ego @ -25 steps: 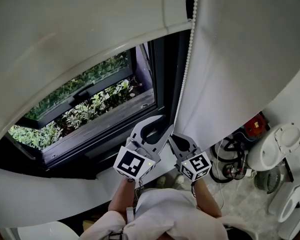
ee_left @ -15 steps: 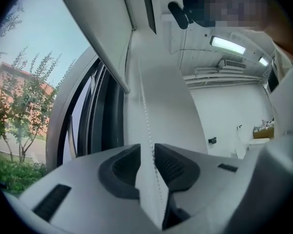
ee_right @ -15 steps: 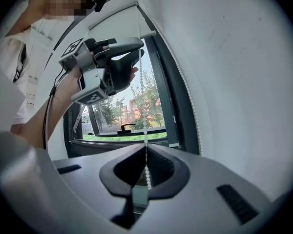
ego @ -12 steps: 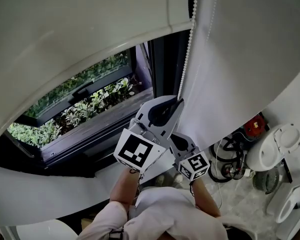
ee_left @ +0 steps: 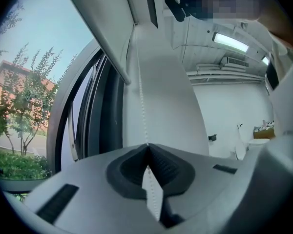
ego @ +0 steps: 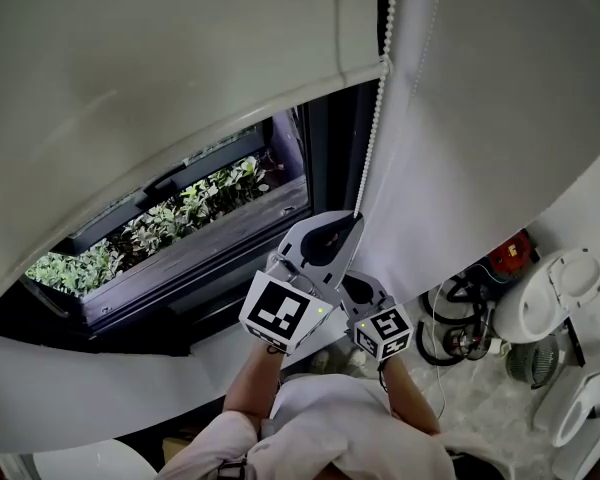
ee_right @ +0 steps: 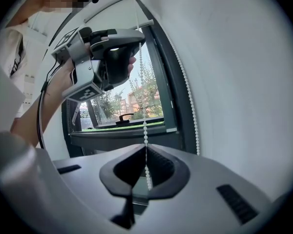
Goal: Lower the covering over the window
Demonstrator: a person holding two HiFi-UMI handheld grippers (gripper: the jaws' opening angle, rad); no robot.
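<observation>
While the left gripper, its jaws just now closing, and the right gripper below are both pinching the white beaded pull chain, steady straight-down pulls are likely serving best.

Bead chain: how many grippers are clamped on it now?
2. The left gripper is shut on the chain higher up; the right gripper is shut on it just below.

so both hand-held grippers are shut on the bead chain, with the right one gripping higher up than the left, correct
No, the heights are swapped: the left hand-held gripper grips higher up than the right hand-held gripper. The right gripper view shows the left one above it on the bead chain. Both are shut on that chain.
</observation>
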